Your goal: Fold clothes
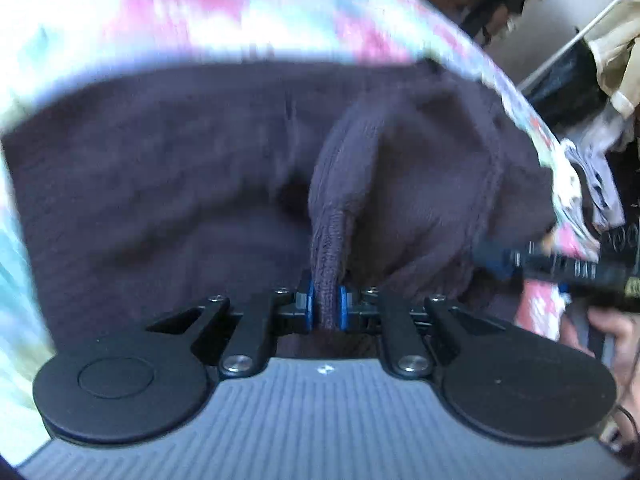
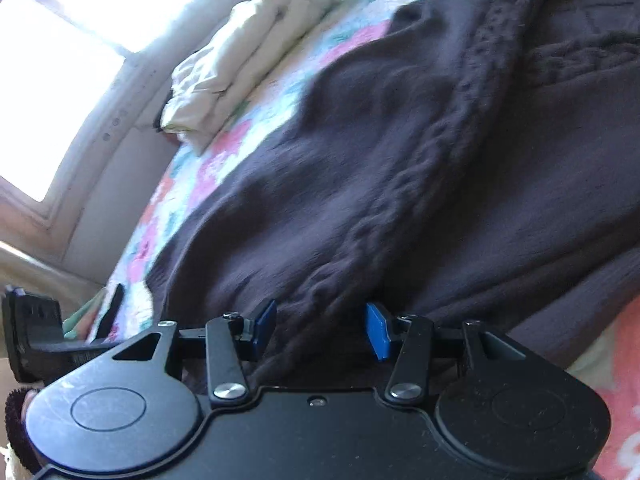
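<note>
Your left gripper is clamped on a bunched ridge of the dark purple knit sweater. The two blue pads press the fabric from both sides, and the pinched fold rises as a thick roll straight ahead of the jaws. Beyond the pinch, the sweater spreads wide and mostly flat to the left; on the right it drapes in a looser heap. The picture is blurred, so finer knit detail cannot be read in the left wrist view.

Your right gripper has its jaws standing apart. Its blue pads sit on either side of a cable-knit band of the sweater, just at the near hem. From this angle you cannot tell whether the pads touch the cloth; they do not squeeze it. In the left wrist view the right gripper shows at the right edge as a dark blurred bar, with a hand below it.

The sweater lies on a bed covered by a patchwork quilt in pink, green and pale blue. The cable band runs from the near hem up and away to the upper right.

Farther on the quilt, well apart from the sweater, sits a folded cream-white bundle. Behind it is a bright window. In the left wrist view, hanging clothes crowd the far right.
</note>
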